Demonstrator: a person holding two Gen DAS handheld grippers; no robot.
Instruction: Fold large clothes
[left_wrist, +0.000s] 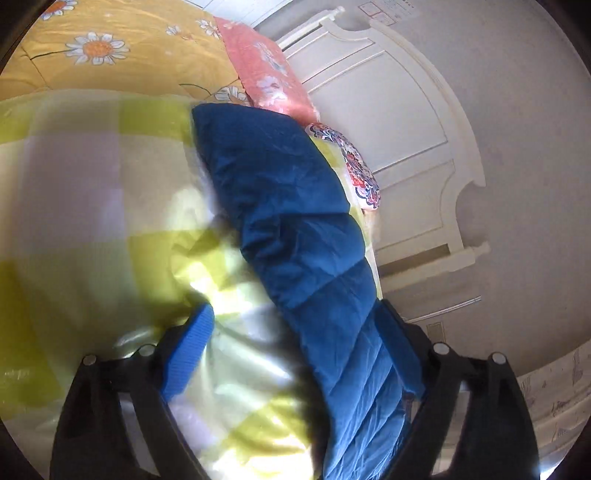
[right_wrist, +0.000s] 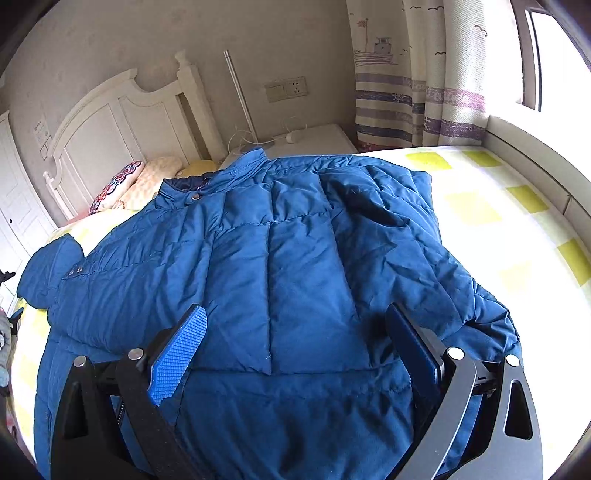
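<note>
While the blue jacket (right_wrist: 280, 258) lies spread on the bed (right_wrist: 480, 206), both grippers, left gripper (left_wrist: 295, 343) and right gripper (right_wrist: 295, 347), hover unclenched, empty; next: pinch a sleeve for folding.

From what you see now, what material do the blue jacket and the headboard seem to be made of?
The blue jacket looks like thin synthetic shell, perhaps nylon or polyester, over soft filling: stitched puffy panels, fine crinkles, a slight sheen. The headboard looks like white-painted wood with a smooth finish: raised panels, turned posts. Neither is certain from looks alone.
</note>
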